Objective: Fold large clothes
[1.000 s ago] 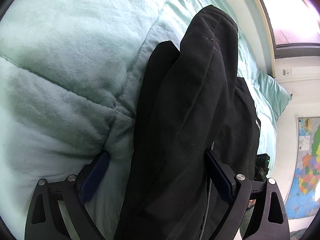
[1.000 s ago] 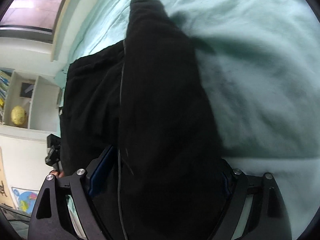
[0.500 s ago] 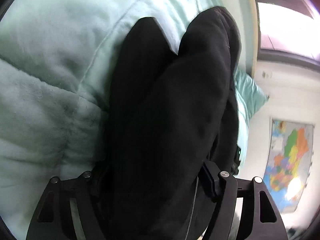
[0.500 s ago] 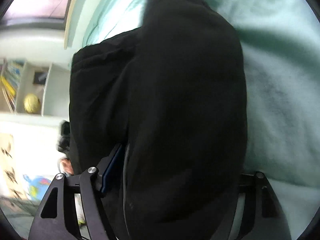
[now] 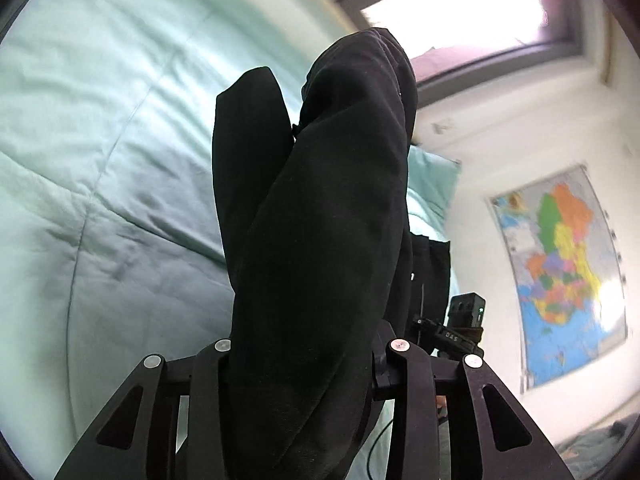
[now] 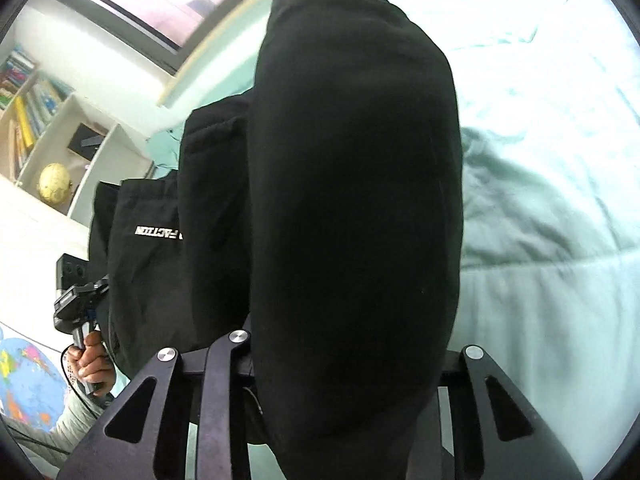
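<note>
Daylight fills both fisheye views, coming from a bright, overexposed rectangular window [image 5: 452,4] whose pane washes out to white and pink. The pale mint-green quilted bedspread [image 5: 100,168] glares nearly white where the light strikes it and turns grey-green in its soft folds. The black fabric garment [image 6: 352,200] reads as an almost featureless dark mass and casts a faint shadow on the bedding. A colourful wall map [image 5: 560,272] looks smeared with blur. Edges bend strongly, with dark corners.

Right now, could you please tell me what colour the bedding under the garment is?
Pale mint green; the bedding shows best in the left wrist view.
</note>
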Demonstrator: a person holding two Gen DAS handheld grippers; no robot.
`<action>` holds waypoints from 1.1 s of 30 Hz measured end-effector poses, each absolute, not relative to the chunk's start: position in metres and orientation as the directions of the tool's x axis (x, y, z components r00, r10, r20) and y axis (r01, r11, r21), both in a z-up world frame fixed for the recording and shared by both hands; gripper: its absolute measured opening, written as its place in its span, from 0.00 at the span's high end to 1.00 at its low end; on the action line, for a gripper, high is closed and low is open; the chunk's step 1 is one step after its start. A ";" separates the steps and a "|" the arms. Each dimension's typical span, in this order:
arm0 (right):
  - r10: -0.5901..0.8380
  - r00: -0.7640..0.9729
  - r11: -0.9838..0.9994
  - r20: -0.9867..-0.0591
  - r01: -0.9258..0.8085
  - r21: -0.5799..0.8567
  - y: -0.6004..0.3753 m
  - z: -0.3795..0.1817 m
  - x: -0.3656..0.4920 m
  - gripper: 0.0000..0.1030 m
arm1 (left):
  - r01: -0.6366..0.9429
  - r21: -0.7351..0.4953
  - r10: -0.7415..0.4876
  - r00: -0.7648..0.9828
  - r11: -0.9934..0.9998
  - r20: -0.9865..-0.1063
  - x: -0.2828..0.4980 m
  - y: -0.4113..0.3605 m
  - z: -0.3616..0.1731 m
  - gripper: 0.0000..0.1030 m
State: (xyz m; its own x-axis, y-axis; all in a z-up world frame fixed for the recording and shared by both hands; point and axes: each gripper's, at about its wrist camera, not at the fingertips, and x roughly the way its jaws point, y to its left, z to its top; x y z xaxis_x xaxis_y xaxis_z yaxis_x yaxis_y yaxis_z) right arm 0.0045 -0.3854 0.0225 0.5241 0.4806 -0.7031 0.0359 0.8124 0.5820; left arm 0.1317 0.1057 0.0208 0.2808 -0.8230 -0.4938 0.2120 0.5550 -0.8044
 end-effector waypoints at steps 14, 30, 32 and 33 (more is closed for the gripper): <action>0.424 0.444 0.847 -0.789 0.114 0.519 -0.320 0.031 -0.112 0.64 | 0.141 -0.837 -0.842 0.210 0.529 -0.497 0.006 0.139 0.004 0.62; 0.355 0.310 0.722 -0.882 0.509 0.469 -0.352 -0.075 -0.118 0.44 | -0.332 -0.771 -0.728 0.272 0.543 -0.630 -0.017 0.242 -0.120 0.51; 0.214 0.285 0.810 -0.934 0.483 0.332 -0.342 -0.049 -0.123 0.43 | -0.298 -0.771 -0.702 0.321 0.563 -0.636 -0.021 0.254 -0.094 0.52; 0.149 0.271 0.843 -0.951 0.468 0.266 -0.340 -0.039 -0.122 0.42 | -0.272 -0.770 -0.685 0.353 0.577 -0.638 -0.023 0.259 -0.078 0.52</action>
State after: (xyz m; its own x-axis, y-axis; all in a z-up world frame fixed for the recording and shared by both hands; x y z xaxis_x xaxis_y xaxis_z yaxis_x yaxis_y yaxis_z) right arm -0.1220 -0.3396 -0.0395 0.2712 0.1491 -0.9509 0.4684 0.8426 0.2657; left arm -0.0226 0.2589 -0.0775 0.3526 -0.6848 -0.6378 -0.2724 0.5769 -0.7700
